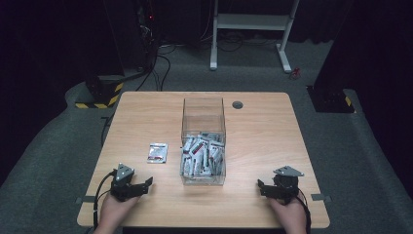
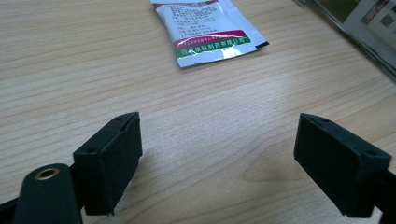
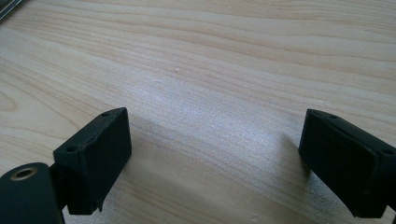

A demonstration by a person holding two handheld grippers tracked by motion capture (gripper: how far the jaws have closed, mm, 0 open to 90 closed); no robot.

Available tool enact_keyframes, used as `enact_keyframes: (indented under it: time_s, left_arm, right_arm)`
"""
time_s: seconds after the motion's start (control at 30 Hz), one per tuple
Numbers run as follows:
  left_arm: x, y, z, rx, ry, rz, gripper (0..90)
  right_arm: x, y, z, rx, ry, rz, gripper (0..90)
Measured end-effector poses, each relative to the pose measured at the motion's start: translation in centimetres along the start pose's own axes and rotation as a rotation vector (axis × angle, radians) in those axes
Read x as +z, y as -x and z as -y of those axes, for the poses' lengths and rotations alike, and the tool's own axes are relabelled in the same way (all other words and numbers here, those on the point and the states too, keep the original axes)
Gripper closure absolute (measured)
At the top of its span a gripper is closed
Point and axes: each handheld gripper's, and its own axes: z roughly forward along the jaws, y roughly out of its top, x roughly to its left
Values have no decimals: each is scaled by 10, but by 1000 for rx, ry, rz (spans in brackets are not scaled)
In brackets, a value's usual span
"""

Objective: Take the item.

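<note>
tongs are both spread and empty, so ease your left gripper [image 2: 218, 158] low and flat toward the silver foil sachet [image 2: 208, 29] beside the clear plastic box [image 1: 203, 141], right gripper [image 3: 215, 161] resting.

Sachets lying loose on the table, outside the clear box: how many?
1. A single sachet lies flat on the table left of the clear box, ahead of the open left gripper; none seem hidden.

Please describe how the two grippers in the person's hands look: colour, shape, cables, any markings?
Both the left gripper and the right gripper are black, with two blocky, square-faced jaws bearing small screw holes. Each carries a grey three-cornered plate on top and trails a black cable. A brass-coloured ring sits low beside the jaws. No sleeves are visible.
</note>
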Motion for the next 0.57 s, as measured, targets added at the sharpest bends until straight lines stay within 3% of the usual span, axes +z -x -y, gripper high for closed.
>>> enact_keyframes:
  time_s: [0.03,0.13,0.23,0.57]
  left_arm:
    - [2,0,-1,3,-26,5,154]
    - [6,6,-3,43,-48,-37,132]
    - [8,8,-4,39,-52,-41,98]
    - [8,9,-4,38,-53,-43,99]
  right_arm:
    - [0,0,0,0,0,0,90]
    - [0,0,0,1,0,2,90]
    - [0,0,0,1,0,2,91]
    - [0,-1,0,0,-1,-1,85]
